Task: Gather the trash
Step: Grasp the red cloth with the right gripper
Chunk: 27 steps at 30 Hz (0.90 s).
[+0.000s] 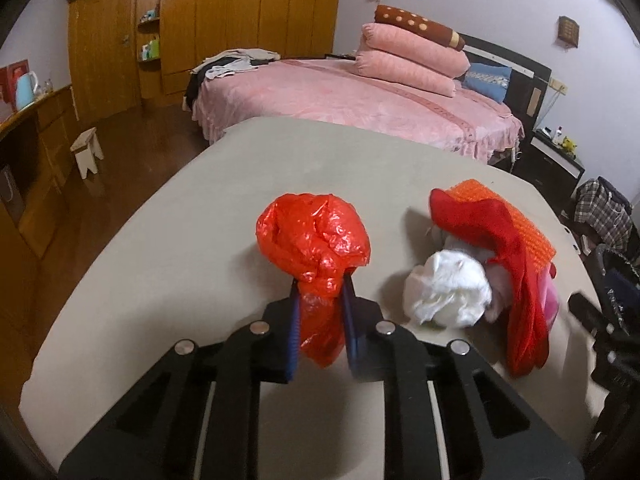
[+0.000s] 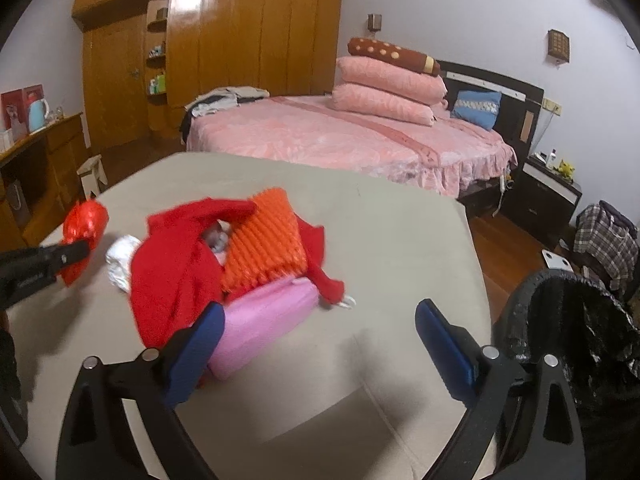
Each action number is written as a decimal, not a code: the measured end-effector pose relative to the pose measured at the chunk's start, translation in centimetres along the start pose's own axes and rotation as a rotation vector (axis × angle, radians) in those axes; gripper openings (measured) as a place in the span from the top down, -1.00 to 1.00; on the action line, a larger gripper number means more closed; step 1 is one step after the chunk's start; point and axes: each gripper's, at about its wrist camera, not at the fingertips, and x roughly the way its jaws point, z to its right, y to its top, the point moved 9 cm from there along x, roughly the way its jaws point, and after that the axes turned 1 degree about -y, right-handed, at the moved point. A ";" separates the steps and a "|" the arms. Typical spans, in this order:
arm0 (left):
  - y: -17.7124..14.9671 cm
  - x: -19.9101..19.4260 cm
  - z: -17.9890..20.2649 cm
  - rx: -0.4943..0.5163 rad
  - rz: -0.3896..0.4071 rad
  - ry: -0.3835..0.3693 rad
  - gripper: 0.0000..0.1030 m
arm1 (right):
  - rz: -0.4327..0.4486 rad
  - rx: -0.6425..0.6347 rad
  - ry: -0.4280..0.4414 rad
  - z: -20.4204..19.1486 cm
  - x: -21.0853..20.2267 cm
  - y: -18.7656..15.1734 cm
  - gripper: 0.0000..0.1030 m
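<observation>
My left gripper (image 1: 320, 292) is shut on a crumpled red plastic bag (image 1: 316, 240) and holds it above the beige table (image 1: 160, 260). The bag also shows at the far left of the right wrist view (image 2: 86, 224). A crumpled white wad (image 1: 448, 288) lies to its right, next to a heap of red cloth (image 1: 516, 264), an orange bumpy pad (image 2: 264, 240) and a pink box (image 2: 264, 320). My right gripper (image 2: 316, 320) is open and empty, just in front of the pink box. A bin with a black liner (image 2: 576, 328) stands at the table's right.
A pink bed (image 2: 340, 136) with stacked pillows lies beyond the table. A wooden wardrobe (image 2: 224, 48) covers the back wall. A small stool (image 1: 88, 152) stands on the wood floor at left. A plaid bag (image 2: 608, 236) sits at far right.
</observation>
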 end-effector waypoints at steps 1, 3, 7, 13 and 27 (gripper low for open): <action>0.1 0.0 -0.1 -0.002 0.001 0.007 0.67 | 0.008 0.004 0.013 -0.3 -0.2 0.4 -0.82; 0.0 -0.3 -0.9 -0.009 0.000 0.018 0.67 | 0.022 0.012 0.042 -1.2 -0.5 1.1 -0.82; -0.2 -0.3 -1.8 -0.019 0.000 0.032 0.67 | 0.036 0.009 0.077 -2.7 -0.6 1.9 -0.74; -0.2 -0.2 -1.4 -0.028 0.013 0.026 0.67 | 0.018 0.007 0.117 -4.7 0.7 2.3 -0.52; 0.2 0.4 -1.6 -0.058 0.023 0.015 0.67 | -0.010 -0.023 0.171 -7.5 2.6 2.8 -0.32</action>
